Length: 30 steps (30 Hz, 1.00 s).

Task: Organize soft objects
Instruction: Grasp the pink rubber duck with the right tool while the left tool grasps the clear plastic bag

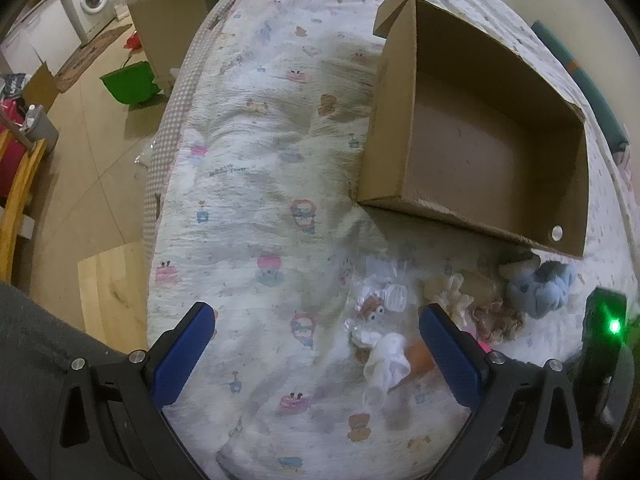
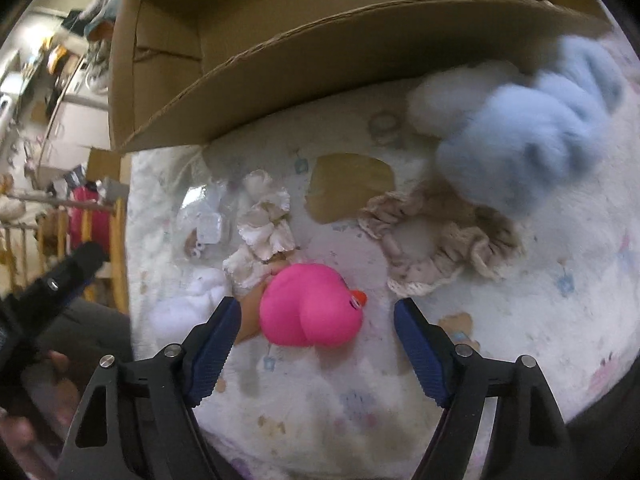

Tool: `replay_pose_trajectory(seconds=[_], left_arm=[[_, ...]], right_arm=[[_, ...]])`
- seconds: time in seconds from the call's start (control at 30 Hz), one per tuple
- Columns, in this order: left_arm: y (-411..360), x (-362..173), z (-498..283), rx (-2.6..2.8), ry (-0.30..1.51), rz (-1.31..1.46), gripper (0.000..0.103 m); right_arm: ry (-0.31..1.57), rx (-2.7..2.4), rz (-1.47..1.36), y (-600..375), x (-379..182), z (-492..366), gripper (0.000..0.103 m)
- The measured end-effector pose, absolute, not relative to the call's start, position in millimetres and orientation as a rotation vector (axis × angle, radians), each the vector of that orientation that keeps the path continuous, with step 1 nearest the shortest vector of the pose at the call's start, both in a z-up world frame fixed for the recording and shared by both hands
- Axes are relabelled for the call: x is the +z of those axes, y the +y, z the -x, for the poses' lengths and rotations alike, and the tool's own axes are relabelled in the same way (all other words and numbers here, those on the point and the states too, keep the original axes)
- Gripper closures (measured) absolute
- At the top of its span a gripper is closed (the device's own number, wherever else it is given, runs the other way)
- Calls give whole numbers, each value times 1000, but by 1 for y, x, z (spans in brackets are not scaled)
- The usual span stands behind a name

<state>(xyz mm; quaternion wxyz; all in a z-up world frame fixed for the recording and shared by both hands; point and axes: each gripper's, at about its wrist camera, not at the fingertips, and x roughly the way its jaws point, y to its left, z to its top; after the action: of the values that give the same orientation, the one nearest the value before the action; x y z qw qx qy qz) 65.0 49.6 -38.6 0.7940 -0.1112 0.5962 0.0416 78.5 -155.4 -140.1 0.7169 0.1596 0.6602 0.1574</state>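
Note:
An open, empty cardboard box (image 1: 472,148) sits on the patterned bedspread (image 1: 260,184). Below it lie soft things: a blue plush (image 1: 540,284), a beige scrunchie (image 1: 500,316), a cream ruffled piece (image 1: 452,292), a white cloth (image 1: 388,364) and a plastic-wrapped small toy (image 1: 376,308). My left gripper (image 1: 316,344) is open above the bedspread, left of the white cloth. My right gripper (image 2: 318,332) is open around a pink plush duck (image 2: 312,304), not touching it. The blue plush (image 2: 532,136), scrunchie (image 2: 436,240) and box wall (image 2: 320,72) show beyond.
The bed's left edge drops to a wooden floor (image 1: 80,200) with a green bin (image 1: 128,82), a washing machine (image 1: 92,0) and a yellow wooden frame (image 1: 16,200). A teal roll (image 1: 592,88) lies at the bed's right. A tan cardboard scrap (image 2: 348,184) lies on the bedspread.

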Motion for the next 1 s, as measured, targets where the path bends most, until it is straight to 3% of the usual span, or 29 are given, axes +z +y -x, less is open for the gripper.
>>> replay_pose_trajectory(seconds=[0.07,0.3,0.43,0.73,0.83,1.0], left_arm=[[48,-41,-71,81,1293,236,1],[22,-64,-92,34,1371,164,10],[2,-76,-99,8,1383,77,23],[-26,-117,-107,-5,1461,-56,28],[-23,-129,-110,-1,1478,-57,44],[-15,-133,-111,-7,1469,-21,59]], right_arm=[[1455,357,-337,-151,-141,-78,47],[1448,368,-356,-164,-135,-72,47],[1427,374,-401,-183,-123,-64,47],[1374,367,-494,-211,-118,-58,47],[1363,371,-490,-209,-118,-59,47],[1360,371,-485,-208,-120,-57,48]])
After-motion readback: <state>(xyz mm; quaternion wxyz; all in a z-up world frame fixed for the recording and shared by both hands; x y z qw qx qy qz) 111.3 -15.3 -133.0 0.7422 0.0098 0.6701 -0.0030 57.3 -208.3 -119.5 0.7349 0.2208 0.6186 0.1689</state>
